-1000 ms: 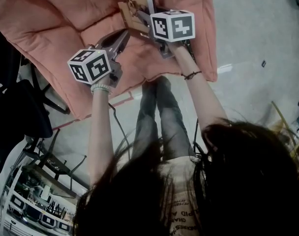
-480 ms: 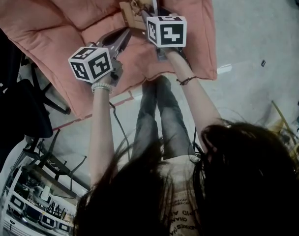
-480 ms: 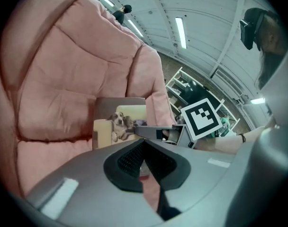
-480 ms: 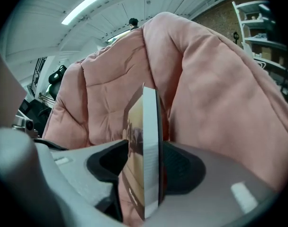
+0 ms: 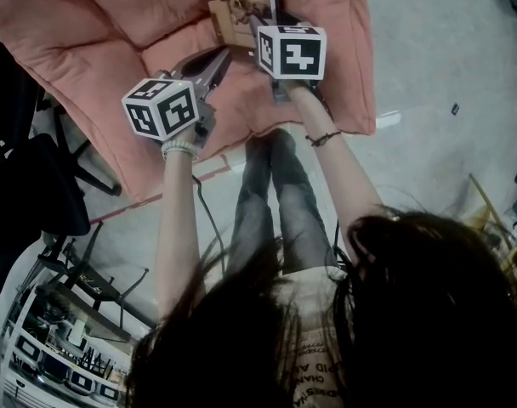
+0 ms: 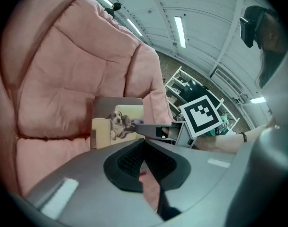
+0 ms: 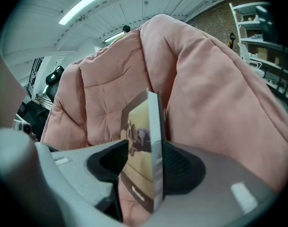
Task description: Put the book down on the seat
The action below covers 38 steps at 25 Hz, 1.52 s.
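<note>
Widened since a second ago, the jaws of the right gripper [image 7: 143,162] are spread loosely around the upright book [image 5: 241,15] at 12 o'clock; the left gripper [image 6: 145,161] is held closed, empty.

Looking steeply down from overhead onto left tongs [image 5: 218,59] and right tongs [image 7: 143,162]; riding close behind each pair, facing forward, sharing the book [image 6: 116,122] and seat [image 6: 63,79] ahead.
</note>
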Tool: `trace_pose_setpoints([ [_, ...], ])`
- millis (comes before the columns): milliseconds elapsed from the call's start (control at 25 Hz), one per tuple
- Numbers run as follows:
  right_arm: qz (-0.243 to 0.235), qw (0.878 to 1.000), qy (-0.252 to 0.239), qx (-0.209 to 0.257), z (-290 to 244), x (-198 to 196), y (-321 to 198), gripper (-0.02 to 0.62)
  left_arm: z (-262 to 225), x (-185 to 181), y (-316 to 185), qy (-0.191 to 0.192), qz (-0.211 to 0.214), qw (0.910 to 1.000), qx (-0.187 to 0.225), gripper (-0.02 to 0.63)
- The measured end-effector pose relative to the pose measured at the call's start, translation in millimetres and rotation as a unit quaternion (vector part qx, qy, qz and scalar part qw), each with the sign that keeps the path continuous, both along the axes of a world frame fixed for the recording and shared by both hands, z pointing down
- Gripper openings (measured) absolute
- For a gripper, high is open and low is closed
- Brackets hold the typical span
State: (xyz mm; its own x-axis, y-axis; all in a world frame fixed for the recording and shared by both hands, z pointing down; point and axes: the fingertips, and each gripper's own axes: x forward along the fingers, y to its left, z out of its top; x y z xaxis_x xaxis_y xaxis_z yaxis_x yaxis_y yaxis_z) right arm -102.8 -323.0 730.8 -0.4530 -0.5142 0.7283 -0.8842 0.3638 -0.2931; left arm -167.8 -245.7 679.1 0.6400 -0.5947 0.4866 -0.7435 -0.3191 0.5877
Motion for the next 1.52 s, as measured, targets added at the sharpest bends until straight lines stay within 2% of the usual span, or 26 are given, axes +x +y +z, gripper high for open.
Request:
trace_pose_setpoints([
  [480, -0.019, 0.999, -0.025, -0.015, -11.3, -5.5, 12.0, 0.219, -11.5, 3.1, 6.0, 0.008, -0.001, 1.0000, 0.006, -0.003],
  [800, -0.067, 0.997, -0.048, 0.003, -47.2, -5.9, 22.4, 0.201, -35.0, 13.4, 7.3, 0.014, -0.002, 0.9997, 0.019, -0.003],
  [920, -0.076, 0.995, -0.065, 0.001, -66.4, -7.4, 26.2, 0.195, -50.6, 16.0, 7.8, 0.022, -0.009, 0.9993, 0.029, -0.003],
  [1120, -0.102, 0.991, -0.083, 0.005, -103.7, -9.5, 45.9, 0.147, -79.3, 19.7, 23.6, 0.041, -0.032, 0.9979, 0.037, -0.003],
  [1240, -0.097, 0.990, -0.096, 0.023, -133.3, -3.0, 57.8, 0.105, -102.1, 21.8, 32.6, 0.047, -0.040, 0.9969, 0.048, -0.003],
  [1520, -0.081, 0.986, -0.133, 0.066, -206.1, 2.1, 70.7, 0.080, -175.0, 25.2, 36.2, 0.046, -0.042, 0.9931, 0.099, -0.003],
])
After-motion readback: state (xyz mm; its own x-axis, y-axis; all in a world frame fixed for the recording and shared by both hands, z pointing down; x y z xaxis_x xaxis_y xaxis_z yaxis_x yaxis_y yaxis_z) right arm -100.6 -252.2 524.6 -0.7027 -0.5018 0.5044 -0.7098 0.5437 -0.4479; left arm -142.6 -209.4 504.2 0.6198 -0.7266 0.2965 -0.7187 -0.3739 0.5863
